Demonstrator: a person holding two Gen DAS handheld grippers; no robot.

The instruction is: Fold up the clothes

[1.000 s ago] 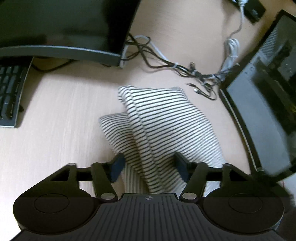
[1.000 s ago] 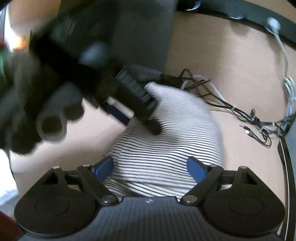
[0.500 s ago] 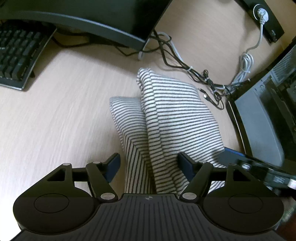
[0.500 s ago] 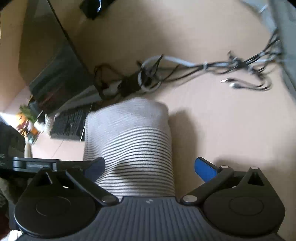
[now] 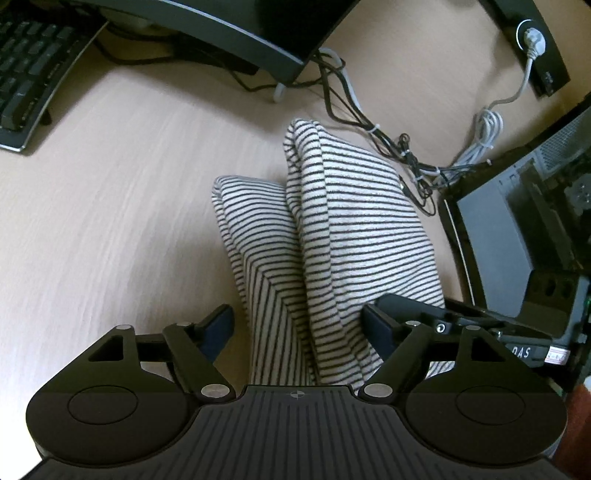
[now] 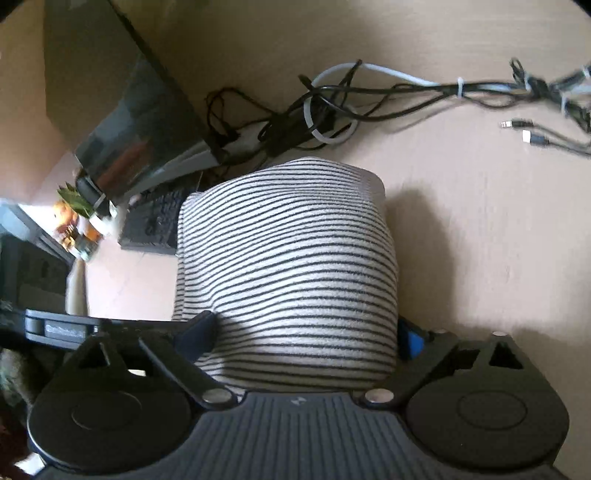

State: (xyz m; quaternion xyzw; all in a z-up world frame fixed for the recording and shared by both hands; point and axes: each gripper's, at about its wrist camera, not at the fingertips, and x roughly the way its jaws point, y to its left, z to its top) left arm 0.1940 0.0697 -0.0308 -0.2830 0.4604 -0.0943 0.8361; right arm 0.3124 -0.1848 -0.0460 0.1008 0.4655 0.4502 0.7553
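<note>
L tool (image 5: 301, 328) jaws widened round striped garment (image 5: 354, 236); R tool (image 6: 301, 338) swung in beside it.

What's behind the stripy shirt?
Behind the stripy shirt lies a tangle of cables on the wooden desk. Whatever is beneath the shirt is covered.

one striped garment (image 5: 343, 229), two monitors (image 5: 236, 33), one keyboard (image 5: 26, 81)

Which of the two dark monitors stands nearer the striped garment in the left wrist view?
The monitor on the right: its lower corner almost meets the striped garment. The other monitor stands farther back, beyond bare desk.
</note>
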